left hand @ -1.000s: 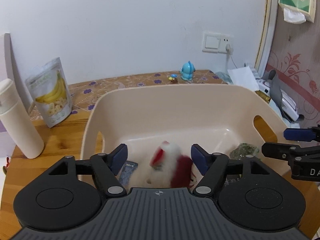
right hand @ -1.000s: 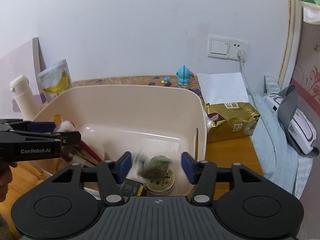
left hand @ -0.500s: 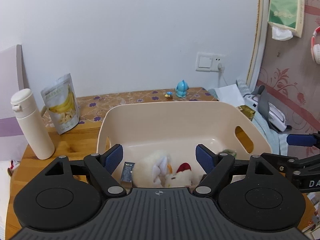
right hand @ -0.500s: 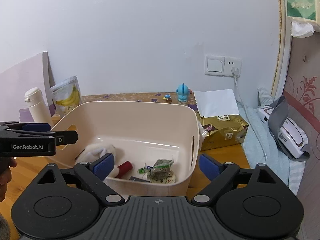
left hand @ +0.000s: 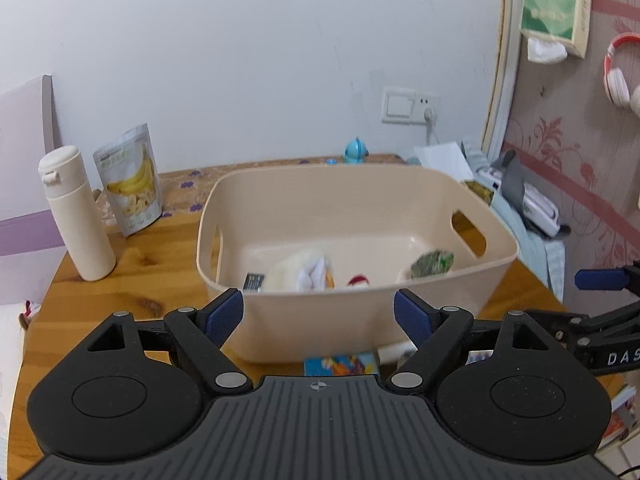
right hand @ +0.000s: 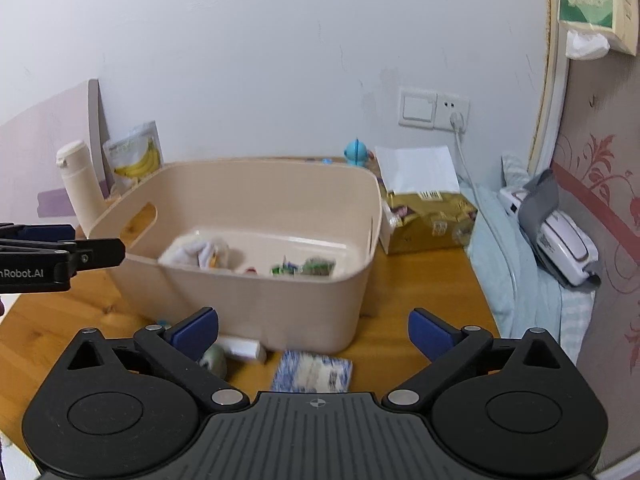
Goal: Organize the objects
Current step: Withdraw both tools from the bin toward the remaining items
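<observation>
Holding 1 plush toy (left hand: 304,270) and 1 green packet (left hand: 432,263): 1 bin (left hand: 352,188).

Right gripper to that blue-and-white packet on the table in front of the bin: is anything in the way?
Nothing visible is. The blue-and-white packet lies flat on the bare table, just ahead of the right gripper, whose jaws are opening with nothing between them. A white block lies left of it, the beige bin behind it.
</observation>
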A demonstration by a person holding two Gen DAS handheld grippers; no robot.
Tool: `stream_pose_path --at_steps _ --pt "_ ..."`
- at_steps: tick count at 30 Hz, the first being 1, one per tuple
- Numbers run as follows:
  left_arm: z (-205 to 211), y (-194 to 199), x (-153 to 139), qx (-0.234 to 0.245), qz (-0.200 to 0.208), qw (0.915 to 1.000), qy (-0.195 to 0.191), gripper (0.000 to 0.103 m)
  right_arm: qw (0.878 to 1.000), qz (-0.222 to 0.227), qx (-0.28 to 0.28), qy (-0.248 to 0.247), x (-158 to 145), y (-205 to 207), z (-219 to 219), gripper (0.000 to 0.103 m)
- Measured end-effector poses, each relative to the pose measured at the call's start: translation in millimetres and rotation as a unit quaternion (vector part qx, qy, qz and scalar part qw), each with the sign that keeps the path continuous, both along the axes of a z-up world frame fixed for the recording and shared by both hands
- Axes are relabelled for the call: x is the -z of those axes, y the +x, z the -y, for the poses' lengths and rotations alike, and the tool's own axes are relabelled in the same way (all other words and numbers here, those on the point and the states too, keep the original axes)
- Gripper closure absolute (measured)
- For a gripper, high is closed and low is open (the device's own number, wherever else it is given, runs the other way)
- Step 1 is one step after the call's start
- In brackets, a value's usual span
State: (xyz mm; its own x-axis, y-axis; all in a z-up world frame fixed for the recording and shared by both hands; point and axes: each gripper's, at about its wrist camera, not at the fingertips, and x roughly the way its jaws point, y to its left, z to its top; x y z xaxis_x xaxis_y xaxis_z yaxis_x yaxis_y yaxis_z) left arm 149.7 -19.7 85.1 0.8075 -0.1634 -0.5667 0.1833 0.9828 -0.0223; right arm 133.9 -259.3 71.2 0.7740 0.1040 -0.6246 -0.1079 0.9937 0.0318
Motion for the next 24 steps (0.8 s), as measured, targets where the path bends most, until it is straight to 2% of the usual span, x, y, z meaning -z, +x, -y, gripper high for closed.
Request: stream_pose_path --at_steps 16,24 --pt "-13 -13 56 -0.005 -0.071 0.9971 0.027 0.019 0.999 -0.043 0.011 -0.005 40 -16 8 0.000" --pt "-12 -14 77 -0.002 -0.104 0.9943 0.024 0.019 0.997 -0.070 0.019 0.000 64 -13 11 0.000"
